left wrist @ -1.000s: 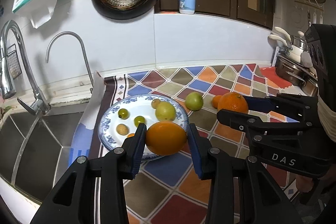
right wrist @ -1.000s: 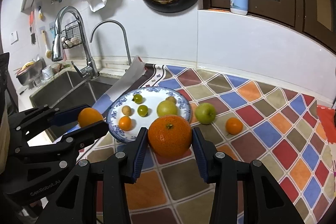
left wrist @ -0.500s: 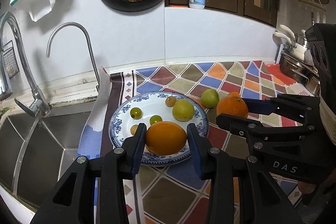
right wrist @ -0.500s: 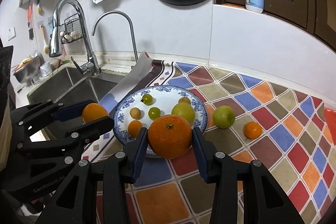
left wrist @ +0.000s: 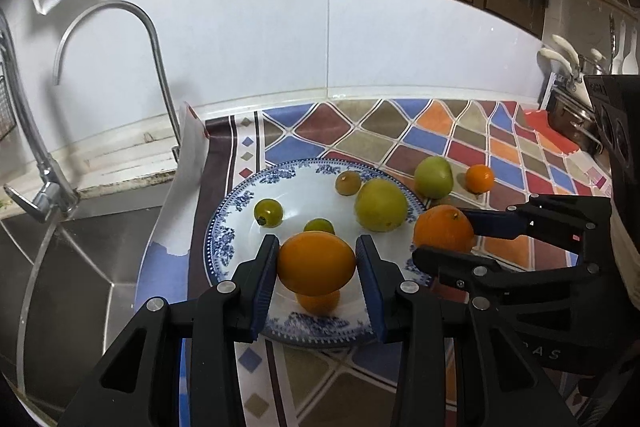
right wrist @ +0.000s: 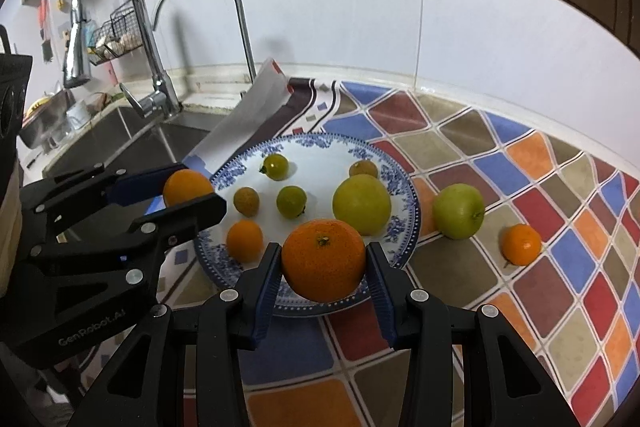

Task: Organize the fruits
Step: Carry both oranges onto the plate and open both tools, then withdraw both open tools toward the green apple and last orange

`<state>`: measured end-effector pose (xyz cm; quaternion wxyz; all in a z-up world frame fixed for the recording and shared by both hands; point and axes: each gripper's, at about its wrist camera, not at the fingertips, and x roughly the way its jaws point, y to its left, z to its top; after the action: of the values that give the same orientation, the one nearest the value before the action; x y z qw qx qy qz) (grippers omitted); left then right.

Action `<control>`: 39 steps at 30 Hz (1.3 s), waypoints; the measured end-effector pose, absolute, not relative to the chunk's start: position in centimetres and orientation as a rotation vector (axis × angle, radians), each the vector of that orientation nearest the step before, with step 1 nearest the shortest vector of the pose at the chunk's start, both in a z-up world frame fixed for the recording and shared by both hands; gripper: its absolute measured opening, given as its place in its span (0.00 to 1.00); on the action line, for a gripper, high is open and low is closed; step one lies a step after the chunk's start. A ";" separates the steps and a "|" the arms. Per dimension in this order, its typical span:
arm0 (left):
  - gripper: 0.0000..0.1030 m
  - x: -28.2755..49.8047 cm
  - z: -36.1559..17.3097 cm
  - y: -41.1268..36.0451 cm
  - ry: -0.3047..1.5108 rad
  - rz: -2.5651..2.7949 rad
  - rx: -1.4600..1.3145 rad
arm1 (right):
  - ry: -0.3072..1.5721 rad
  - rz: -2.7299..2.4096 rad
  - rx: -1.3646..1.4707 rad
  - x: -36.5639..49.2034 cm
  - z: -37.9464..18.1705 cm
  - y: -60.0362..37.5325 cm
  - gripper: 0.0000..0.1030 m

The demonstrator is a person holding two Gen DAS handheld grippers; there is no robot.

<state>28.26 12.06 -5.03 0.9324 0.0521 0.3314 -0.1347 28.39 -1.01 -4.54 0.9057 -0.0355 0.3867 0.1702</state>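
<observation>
Both grippers now over plate (left wrist: pixel 240 203). Left gripper (left wrist: pixel 316 263) clamps orange (left wrist: pixel 316 263), long axis crosswise; right gripper (right wrist: pixel 323 261) clamps mandarin (right wrist: pixel 323 261), stem up.

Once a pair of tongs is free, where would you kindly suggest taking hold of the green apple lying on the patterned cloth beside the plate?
Grip the green apple across its widest middle, coming down from above. It lies on its side, stem pointing right toward the small orange, so close the fingers front to back, clear of the stem. The plate rim sits close on its left, which makes a side approach tight.
</observation>
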 end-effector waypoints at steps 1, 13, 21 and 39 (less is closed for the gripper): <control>0.38 28.6 -5.3 12.0 0.685 -0.277 0.111 | 0.808 0.351 -0.074 28.8 -4.9 -1.0 0.42; 0.38 31.8 -7.8 11.8 0.746 -0.309 0.128 | 0.868 0.352 -0.065 31.4 -7.4 -0.5 0.42; 0.39 32.3 -7.7 12.0 0.757 -0.305 0.113 | 0.871 0.325 -0.041 31.7 -7.4 -1.0 0.45; 0.60 27.8 -3.6 11.4 0.646 -0.241 0.109 | 0.751 0.262 -0.027 27.8 -3.4 -3.2 0.49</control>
<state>27.83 11.43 -3.57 0.9397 0.0535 0.3165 -0.1179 27.84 -3.25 -3.37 0.9219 -0.0131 0.3656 0.1278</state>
